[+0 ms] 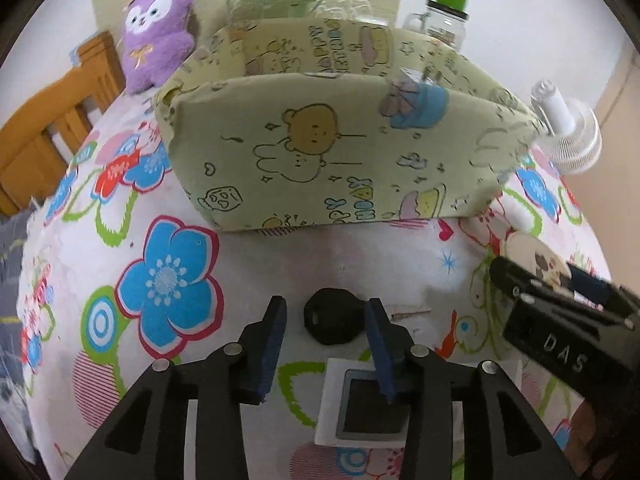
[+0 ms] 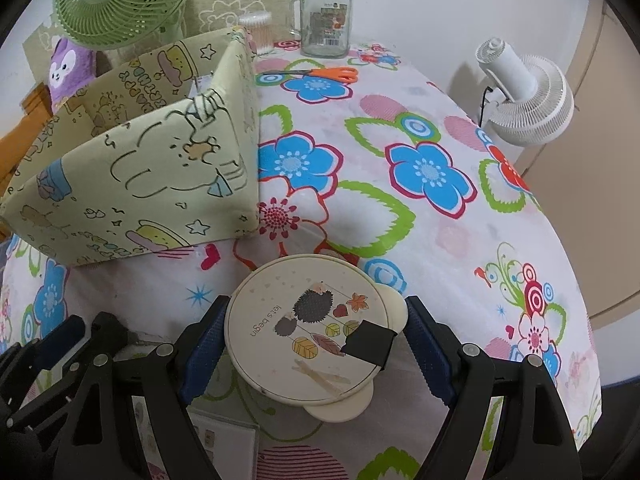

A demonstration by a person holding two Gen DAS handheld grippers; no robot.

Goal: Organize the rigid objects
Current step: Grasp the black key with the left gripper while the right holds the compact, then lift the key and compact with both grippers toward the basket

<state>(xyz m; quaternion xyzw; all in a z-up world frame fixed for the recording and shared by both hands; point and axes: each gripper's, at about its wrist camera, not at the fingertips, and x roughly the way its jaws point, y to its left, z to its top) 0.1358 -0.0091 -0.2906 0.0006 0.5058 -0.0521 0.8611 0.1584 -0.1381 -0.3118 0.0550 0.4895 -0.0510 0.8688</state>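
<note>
While the round hedgehog-print lid (image 2: 308, 328) sits flat on the floral tablecloth (image 2: 420, 120) just in front of the fabric storage box (image 2: 132, 184), right gripper (image 2: 314, 336) straddles it, jaws spread wide; left pad looks to touch the rim, right pad stands clear. Step looks like pre-grasp. Next: close on the rim, lift, carry into the box. Left gripper (image 1: 326, 344) also released, holding nothing, bracketing a black key head (image 1: 332, 320).
</note>
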